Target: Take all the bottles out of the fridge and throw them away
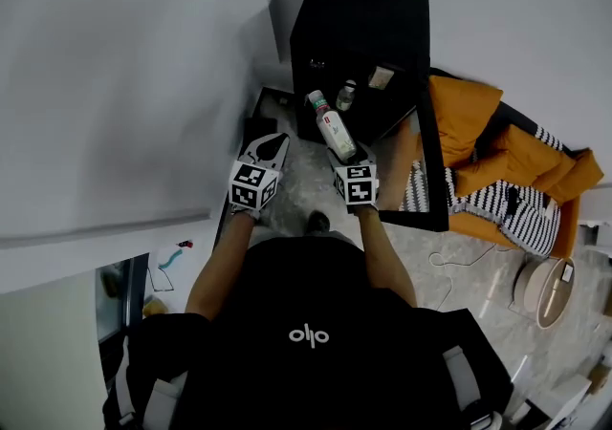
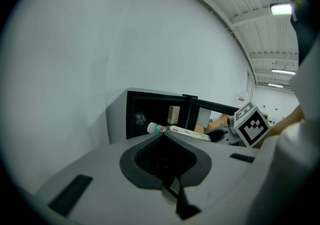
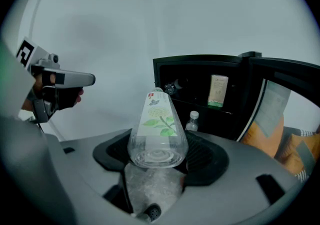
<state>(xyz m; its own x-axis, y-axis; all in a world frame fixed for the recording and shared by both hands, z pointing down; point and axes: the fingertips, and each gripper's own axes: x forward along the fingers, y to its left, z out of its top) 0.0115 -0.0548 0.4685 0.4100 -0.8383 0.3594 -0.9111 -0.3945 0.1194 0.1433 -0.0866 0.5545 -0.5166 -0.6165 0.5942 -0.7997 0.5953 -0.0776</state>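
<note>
Left gripper (image 1: 273,142): clenched, its jaws pressed together with nothing between them; it was held out just left of the right gripper, pointing towards the fridge.
Right gripper (image 1: 347,161): grasping the bottle by its bottom end, jaws spread wide on either side of it.
Bottle (image 1: 332,127): clear plastic with a green cap and a white label printed with green leaves; it stuck out ahead of the right gripper, cap end away from the person, in the air in front of the open fridge and outside it.
Fridge (image 1: 359,32): small, black, standing on the floor against the white wall (image 1: 143,55).
Fridge door (image 1: 425,122): swung open to the right, glass in a black frame.
Inside the fridge: a small clear bottle (image 3: 192,121) with a white cap stood upright on the lower level; a pale carton (image 3: 218,90) stood upright above it.
Right of the fridge: an orange cushion (image 1: 478,122) with a black-and-white striped cloth (image 1: 516,208) lying against it.
Person: black shirt, both forearms reaching forward.
</note>
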